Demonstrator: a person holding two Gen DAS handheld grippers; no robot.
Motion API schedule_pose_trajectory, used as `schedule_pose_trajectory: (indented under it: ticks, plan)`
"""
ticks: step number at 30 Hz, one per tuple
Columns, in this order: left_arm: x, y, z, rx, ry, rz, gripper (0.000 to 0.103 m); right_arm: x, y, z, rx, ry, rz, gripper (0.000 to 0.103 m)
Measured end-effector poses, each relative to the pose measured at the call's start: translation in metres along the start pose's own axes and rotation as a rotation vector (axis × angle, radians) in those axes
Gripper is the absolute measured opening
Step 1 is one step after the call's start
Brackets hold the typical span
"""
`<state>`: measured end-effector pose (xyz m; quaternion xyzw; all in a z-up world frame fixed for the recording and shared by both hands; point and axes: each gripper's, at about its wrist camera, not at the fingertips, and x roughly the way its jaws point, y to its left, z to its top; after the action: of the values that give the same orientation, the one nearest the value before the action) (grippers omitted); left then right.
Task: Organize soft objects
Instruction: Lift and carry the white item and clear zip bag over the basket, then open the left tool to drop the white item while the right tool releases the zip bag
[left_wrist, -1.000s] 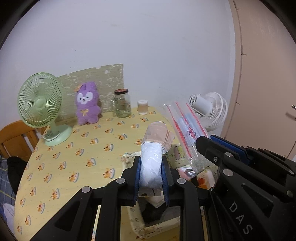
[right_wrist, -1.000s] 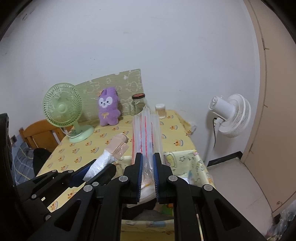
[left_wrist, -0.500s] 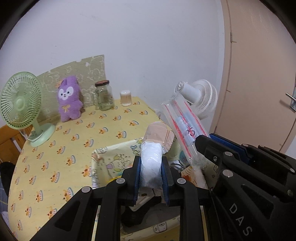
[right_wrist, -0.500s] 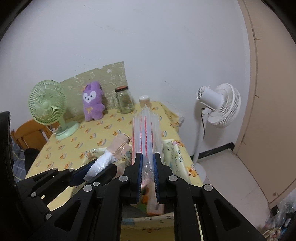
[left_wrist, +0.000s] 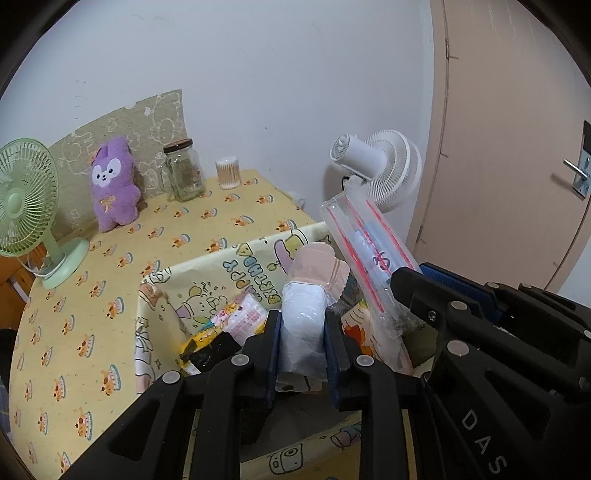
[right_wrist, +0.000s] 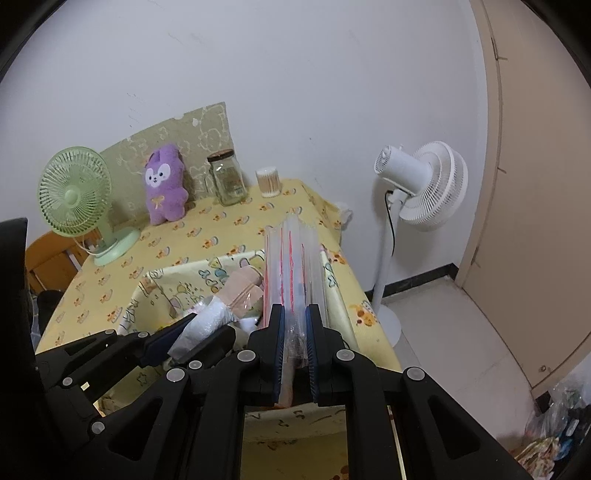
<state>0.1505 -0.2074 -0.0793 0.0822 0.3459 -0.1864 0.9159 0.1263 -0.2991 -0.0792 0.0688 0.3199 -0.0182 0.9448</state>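
Clamping a white plastic-wrapped soft roll with a pink end (left_wrist: 303, 325): left gripper (left_wrist: 302, 341), over the yellow cartoon-print fabric bin (left_wrist: 236, 266). Clamping a clear zip bag with red stripes (right_wrist: 293, 273) edge-on just beside, above same bin: right gripper (right_wrist: 294, 345). Beyond bin, against wall: purple plush bunny (left_wrist: 113, 184), glass jar (left_wrist: 183, 170), green desk fan (left_wrist: 27, 206).

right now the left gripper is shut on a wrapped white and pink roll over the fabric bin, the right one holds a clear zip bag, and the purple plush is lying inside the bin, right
Not quite. The purple plush is not in the fabric bin; the left wrist view shows it standing on the table against the back wall. The left gripper is shut on the wrapped roll, and the right gripper holds the clear zip bag.
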Motion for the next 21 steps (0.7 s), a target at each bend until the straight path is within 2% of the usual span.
schedule_pose_trajectory:
  ticks: [4, 5, 6, 10, 15, 21]
  plan:
    - [0.008, -0.003, -0.003, 0.002, 0.029, -0.012, 0.023, 0.004, -0.003, -0.003, 0.003, 0.011, -0.015, 0.014]
    - [0.010, -0.003, -0.003, 0.004, 0.036, -0.013, 0.027, 0.004, -0.003, -0.004, 0.004, 0.013, -0.017, 0.014]
    - [0.012, -0.003, -0.003, 0.005, 0.040, -0.014, 0.036, 0.006, -0.003, -0.004, 0.004, 0.017, -0.020, 0.014]
    - [0.011, -0.004, -0.005, 0.014, 0.036, -0.010, 0.044, 0.006, -0.003, -0.007, 0.006, 0.020, -0.023, 0.014]
    - [0.004, 0.000, -0.006, 0.025, 0.022, 0.019, 0.072, 0.003, 0.002, -0.006, 0.004, 0.013, 0.003, 0.014]
    - [-0.003, 0.013, -0.007, 0.016, 0.035, 0.044, 0.079, 0.005, 0.014, -0.006, -0.008, 0.010, 0.043, 0.014]
